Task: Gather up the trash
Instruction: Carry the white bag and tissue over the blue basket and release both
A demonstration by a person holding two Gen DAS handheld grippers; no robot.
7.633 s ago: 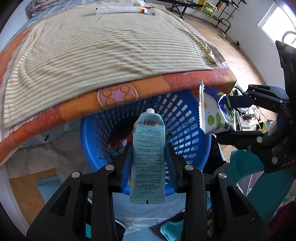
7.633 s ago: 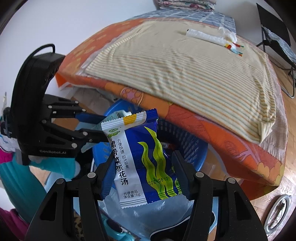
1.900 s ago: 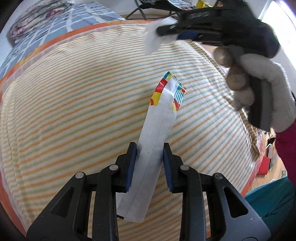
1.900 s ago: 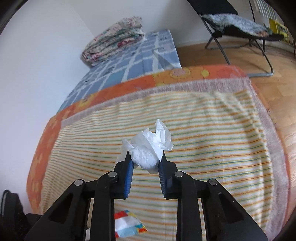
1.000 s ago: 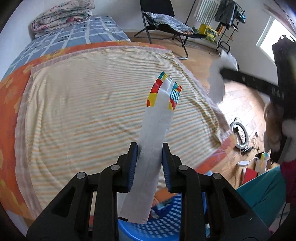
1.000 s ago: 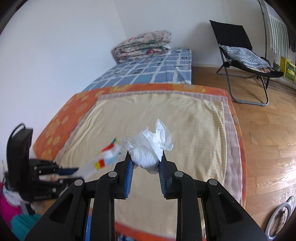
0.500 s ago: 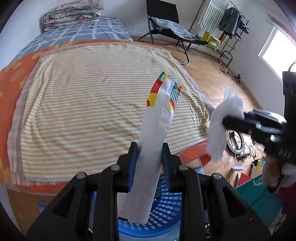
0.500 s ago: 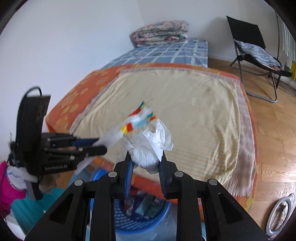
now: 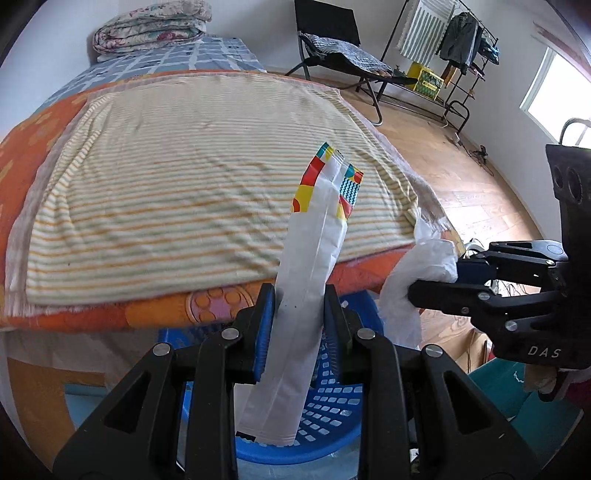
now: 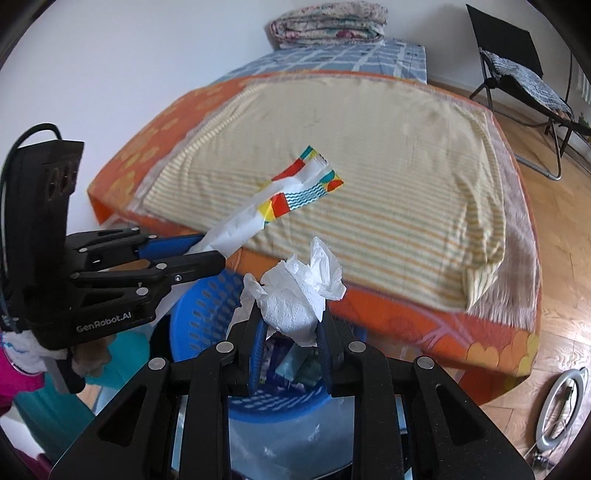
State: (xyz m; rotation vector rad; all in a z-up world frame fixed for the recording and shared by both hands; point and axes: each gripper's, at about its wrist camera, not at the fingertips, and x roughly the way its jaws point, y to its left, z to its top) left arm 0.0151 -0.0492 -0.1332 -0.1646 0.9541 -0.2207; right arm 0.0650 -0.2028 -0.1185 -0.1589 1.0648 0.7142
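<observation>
My left gripper [image 9: 300,314] is shut on a long white wrapper [image 9: 314,280] with a coloured patterned end, held upright above the blue perforated basket [image 9: 325,402]. The wrapper also shows in the right wrist view [image 10: 273,206], sticking out of the left gripper [image 10: 207,254]. My right gripper [image 10: 290,325] is shut on a crumpled white tissue [image 10: 299,291], above the basket [image 10: 207,306], which holds several pieces of trash. In the left wrist view the right gripper [image 9: 432,280] holds the tissue [image 9: 413,284] just right of the basket.
The bed with a striped blanket [image 9: 184,184] and orange sheet [image 10: 443,325] overhangs the basket's far side. A folded quilt [image 10: 328,22] lies at the bed's head. A black folding chair [image 9: 340,44] and a clothes rack [image 9: 458,48] stand on the wooden floor.
Both grippers have drawn back from over the bed and lowered toward the basket at its foot, still holding the wrapper and the tissue. The right gripper has come closer to the left.
</observation>
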